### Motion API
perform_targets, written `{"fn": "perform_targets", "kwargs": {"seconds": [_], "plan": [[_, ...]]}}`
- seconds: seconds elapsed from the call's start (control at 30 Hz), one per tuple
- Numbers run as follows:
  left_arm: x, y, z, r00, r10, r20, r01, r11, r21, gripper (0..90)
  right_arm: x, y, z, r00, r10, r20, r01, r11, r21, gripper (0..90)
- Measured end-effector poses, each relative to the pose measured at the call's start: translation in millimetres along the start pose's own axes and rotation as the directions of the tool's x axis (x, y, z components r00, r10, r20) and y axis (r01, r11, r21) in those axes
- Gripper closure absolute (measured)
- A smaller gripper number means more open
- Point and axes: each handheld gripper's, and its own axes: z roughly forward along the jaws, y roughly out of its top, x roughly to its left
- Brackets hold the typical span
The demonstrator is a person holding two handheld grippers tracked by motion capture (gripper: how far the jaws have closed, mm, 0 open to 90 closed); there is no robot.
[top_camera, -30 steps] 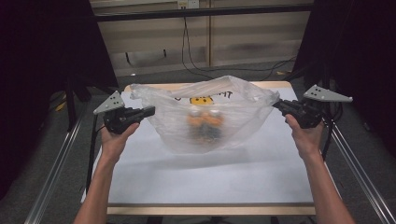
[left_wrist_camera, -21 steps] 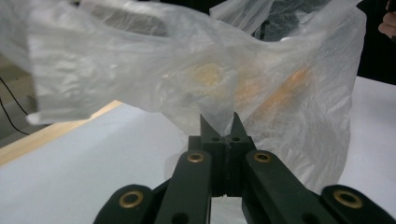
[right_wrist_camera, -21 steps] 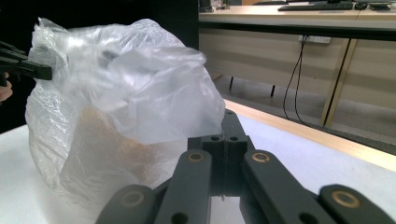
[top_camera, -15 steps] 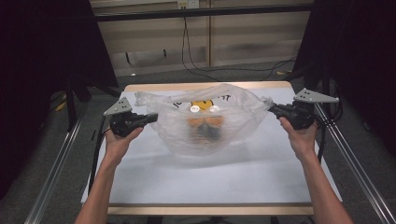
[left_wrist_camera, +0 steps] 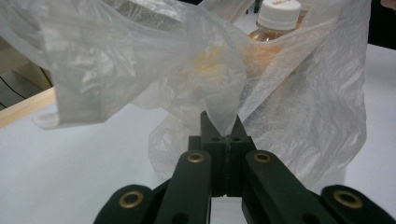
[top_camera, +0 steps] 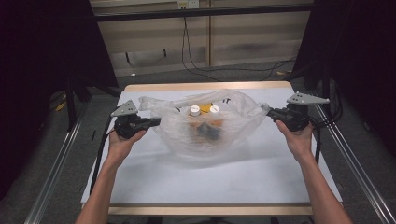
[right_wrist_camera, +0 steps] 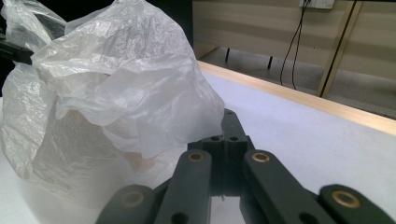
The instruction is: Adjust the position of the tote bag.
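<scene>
Translucent white plastic bag (top_camera: 205, 135), sagging onto the white table (top_camera: 140, 177) with white-capped bottles (top_camera: 194, 110) inside, could tear or slip if your left gripper (top_camera: 156, 122) and right gripper (top_camera: 270, 112), each pinching an edge, pull apart.

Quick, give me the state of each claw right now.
Left claw: shut on the bag.
Right claw: shut on the bag's other side.
</scene>
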Motion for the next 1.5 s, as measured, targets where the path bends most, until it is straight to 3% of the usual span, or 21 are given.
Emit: {"fn": "perform_targets", "kwargs": {"seconds": [0.37,0.57,0.97,1.23,1.43,1.5], "plan": [[1.9,-8.1,7.0,0.9997,-0.017,0.019,0.017,0.9991,0.039,90.0,1.5,-10.1,12.4,0.9998,-0.017,-0.007,0.017,0.997,0.069,90.0],[3.3,-16.1,13.6,0.9994,-0.03,0.019,0.028,0.9971,0.07,90.0,-0.8,-22.1,23.4,0.9999,0.005,-0.015,-0.003,0.993,0.121,90.0],[4.6,-27.1,25.3,0.9991,-0.029,0.031,0.024,0.9863,0.163,90.0,-0.8,-34.9,34.9,0.9996,-0.004,-0.028,0.009,0.98,0.201,90.0],[3.4,-32.3,33.6,0.9991,-0.027,0.033,0.019,0.9792,0.202,90.0,-3.3,-48.3,43.5,0.9994,0.009,-0.033,0.0,0.966,0.259,90.0],[4.8,-40.9,38.8,0.9982,-0.049,0.035,0.04,0.9735,0.225,90.0,1.4,-55.8,52.8,0.9991,-0.01,-0.042,0.023,0.951,0.308,90.0],[4.5,-41.9,40.5,0.9989,-0.038,0.029,0.03,0.9707,0.238,90.0,1.7,-57.8,54.4,0.9991,-0.013,-0.041,0.025,0.947,0.321,90.0]]}}
